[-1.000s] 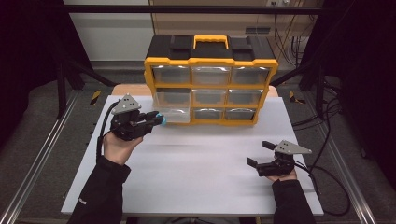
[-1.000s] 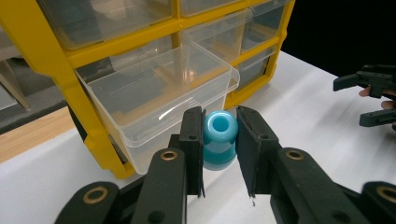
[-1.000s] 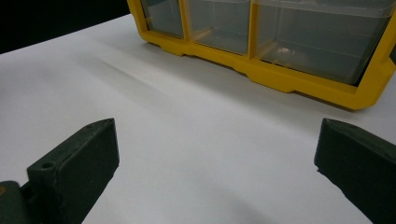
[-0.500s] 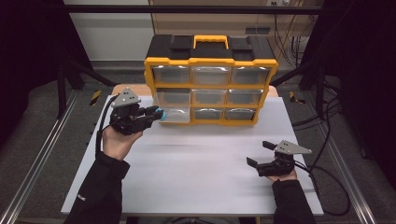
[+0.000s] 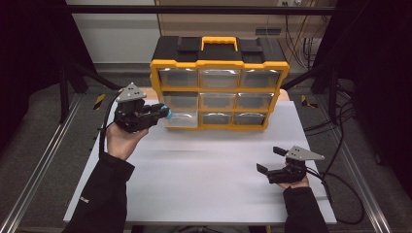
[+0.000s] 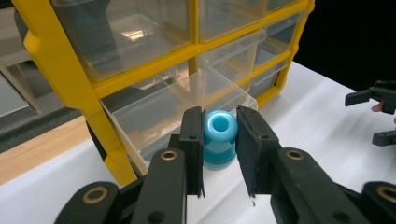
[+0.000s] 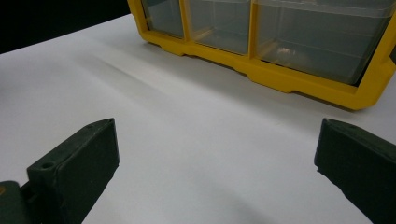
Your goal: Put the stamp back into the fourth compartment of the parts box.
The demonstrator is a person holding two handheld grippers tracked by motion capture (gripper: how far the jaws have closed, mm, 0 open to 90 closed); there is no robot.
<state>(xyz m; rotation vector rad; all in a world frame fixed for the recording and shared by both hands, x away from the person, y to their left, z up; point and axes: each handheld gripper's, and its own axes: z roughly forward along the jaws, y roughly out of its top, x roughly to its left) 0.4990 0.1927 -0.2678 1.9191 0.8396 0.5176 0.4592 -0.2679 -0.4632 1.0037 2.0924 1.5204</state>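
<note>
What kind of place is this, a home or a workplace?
Probably a lab or recording rig, not a home: a white table framed by metal rails, loose cables, and a yellow drawer organizer.

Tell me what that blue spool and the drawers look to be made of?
The spool, clamped between the left gripper's fingers, looks like glossy moulded plastic: a bright highlight rings its hole. The drawers seem clear hard plastic, see-through with glints. Their yellow frame looks like matte plastic.

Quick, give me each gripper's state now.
Left gripper: shut on the blue plastic spool.
Right gripper: open, holding nothing.
</note>
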